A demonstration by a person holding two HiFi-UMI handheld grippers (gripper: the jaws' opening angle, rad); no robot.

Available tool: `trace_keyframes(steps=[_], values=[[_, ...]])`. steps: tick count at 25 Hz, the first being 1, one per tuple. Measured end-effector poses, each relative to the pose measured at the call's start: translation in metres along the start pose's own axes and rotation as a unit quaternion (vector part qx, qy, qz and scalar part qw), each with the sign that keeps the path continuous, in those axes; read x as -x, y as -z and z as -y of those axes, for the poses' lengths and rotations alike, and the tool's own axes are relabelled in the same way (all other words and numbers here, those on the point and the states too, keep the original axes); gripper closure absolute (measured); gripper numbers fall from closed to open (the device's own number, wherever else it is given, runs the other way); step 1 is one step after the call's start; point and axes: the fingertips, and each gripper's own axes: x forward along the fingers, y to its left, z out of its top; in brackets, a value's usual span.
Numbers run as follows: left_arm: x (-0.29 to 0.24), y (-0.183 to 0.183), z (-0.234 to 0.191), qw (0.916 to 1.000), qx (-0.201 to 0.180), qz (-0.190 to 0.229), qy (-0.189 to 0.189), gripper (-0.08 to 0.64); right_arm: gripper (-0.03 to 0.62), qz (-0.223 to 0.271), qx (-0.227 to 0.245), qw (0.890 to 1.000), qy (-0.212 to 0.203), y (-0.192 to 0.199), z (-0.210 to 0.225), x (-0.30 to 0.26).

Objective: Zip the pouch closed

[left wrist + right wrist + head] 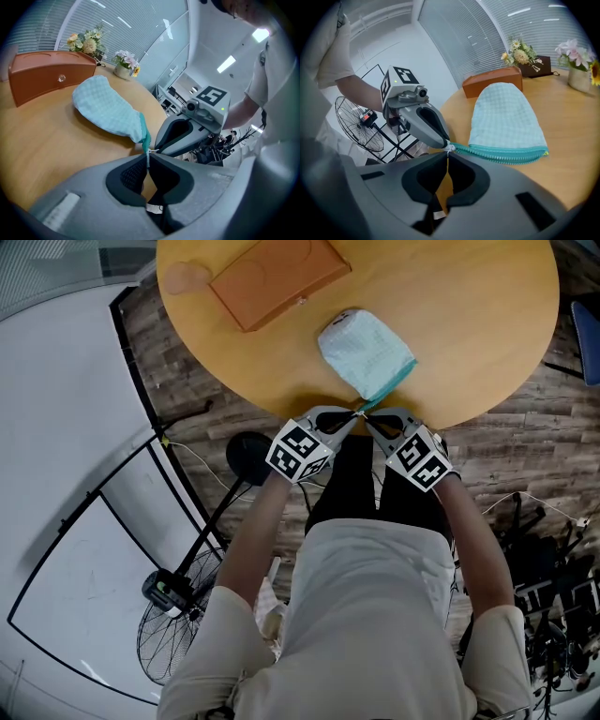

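The pouch (366,352) is lying at the worktop's (469,324) near edge. The left hand-held gripper (147,157) is pinching its teal corner, while the right hand-held gripper (447,155) is pinching the pull (449,148) just beside it.

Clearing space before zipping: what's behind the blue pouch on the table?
Behind the pouch lies a brown box with a small knob; farther back stand potted flowers. The pouch hides the tabletop beneath it and its own contents.
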Motion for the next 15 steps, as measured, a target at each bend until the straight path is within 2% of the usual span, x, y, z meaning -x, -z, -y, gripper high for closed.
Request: trace_keyframes(steps=[9, 13, 15], values=[[-0.001, -0.003, 0.003, 1.0, -0.005, 0.001, -0.002, 0.531, 0.591, 0.006, -0.023, 1.0, 0.006, 0.001, 0.006, 0.005], [0.001, -0.006, 0.01, 0.9995, -0.027, -0.013, 0.0, 0.532, 0.591, 0.006, -0.021, 1.0, 0.004, 0.001, 0.008, 0.012], [0.002, -0.006, 0.01, 0.9988, -0.043, -0.024, -0.008, 0.532, 0.591, 0.008, -0.018, 1.0, 0.016, 0.002, 0.015, 0.017]])
